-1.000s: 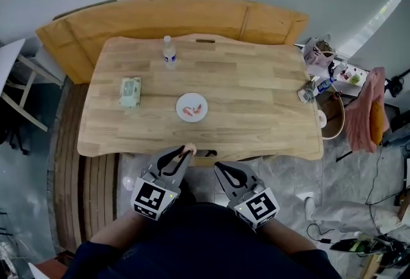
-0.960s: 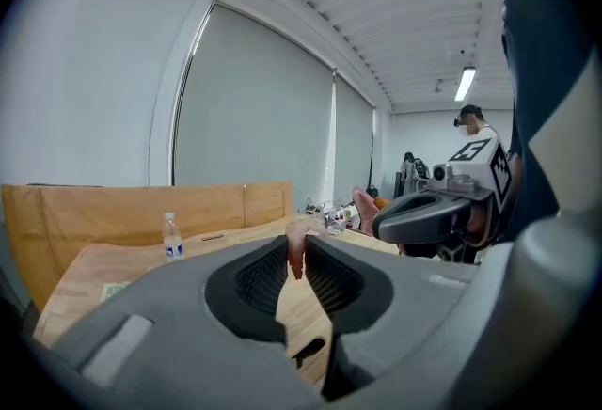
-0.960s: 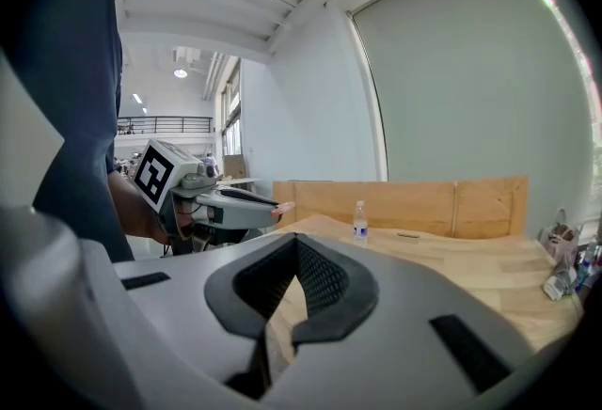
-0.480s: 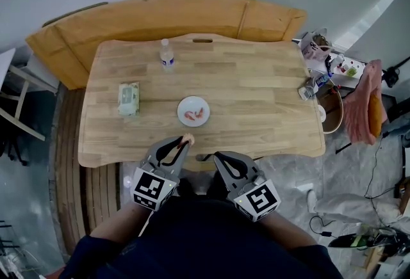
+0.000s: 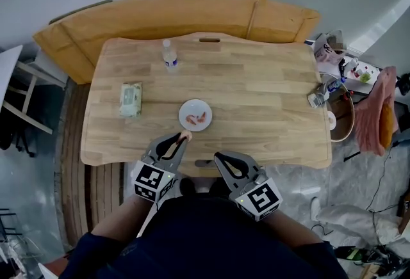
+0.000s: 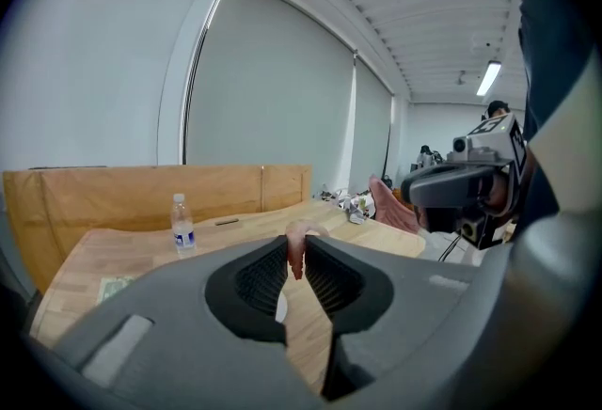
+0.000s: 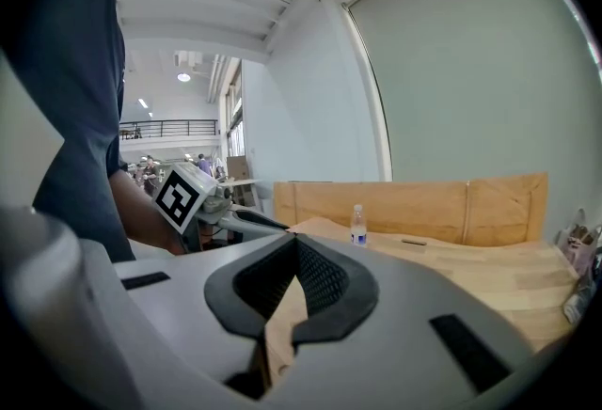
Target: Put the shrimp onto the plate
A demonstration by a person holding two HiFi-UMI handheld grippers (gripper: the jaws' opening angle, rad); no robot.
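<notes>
Presently left tongs (image 5: 183, 139) grip a shrimp (image 6: 295, 246), right tongs (image 5: 218, 158) closed empty — centre over plate (image 5: 195, 105) before releasing.

Wood table (image 5: 256, 98): plate (image 5: 182, 116), bottle (image 5: 170, 57), wipes pkt (image 5: 131, 98).

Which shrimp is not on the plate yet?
The shrimp pinched between the left gripper's jaws, above the table's near edge. The other two shrimp lie on the white plate.
</notes>
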